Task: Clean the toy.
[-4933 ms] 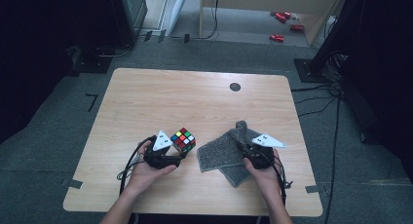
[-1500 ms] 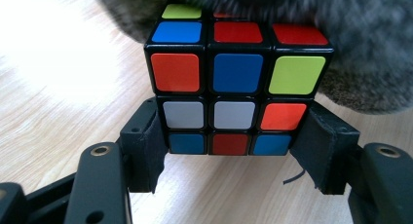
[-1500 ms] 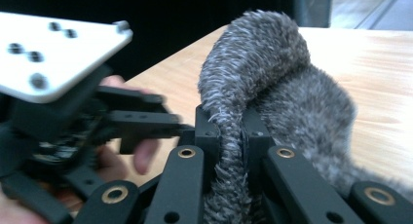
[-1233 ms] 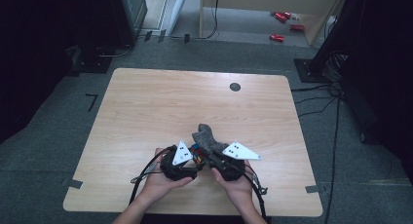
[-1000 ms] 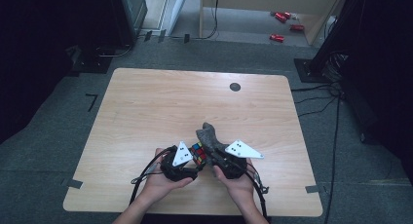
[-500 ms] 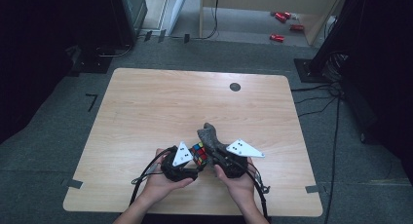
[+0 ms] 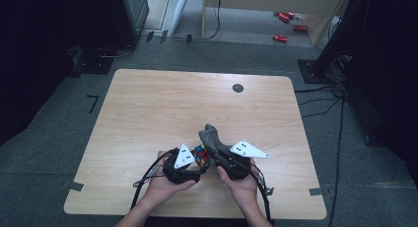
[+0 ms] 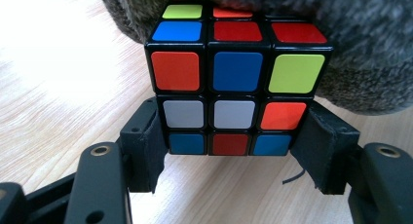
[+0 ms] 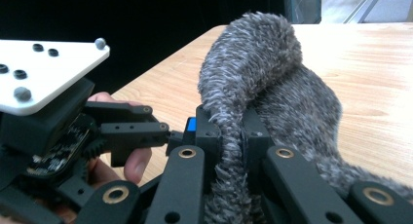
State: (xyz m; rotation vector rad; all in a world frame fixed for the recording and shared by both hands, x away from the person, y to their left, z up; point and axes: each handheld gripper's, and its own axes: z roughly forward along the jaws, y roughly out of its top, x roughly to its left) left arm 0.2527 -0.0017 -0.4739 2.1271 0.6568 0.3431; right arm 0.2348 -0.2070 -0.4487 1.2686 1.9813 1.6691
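We see the puzzle cube [image 8: 237, 83] near the table's [image 7: 148, 113] front edge, grasped by the left gripper [image 8: 234, 151] between its 2 jaws, while the right gripper [image 9: 233, 136] is clenched on the grey cloth [image 9: 272, 87] pressed against the cube's top.

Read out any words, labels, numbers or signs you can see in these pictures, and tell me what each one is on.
No readable text.
The puzzle cube held by the left gripper has plain coloured stickers, no lettering.
The grey cloth in the right gripper is unmarked.
The red cans on the floor are too small to read.
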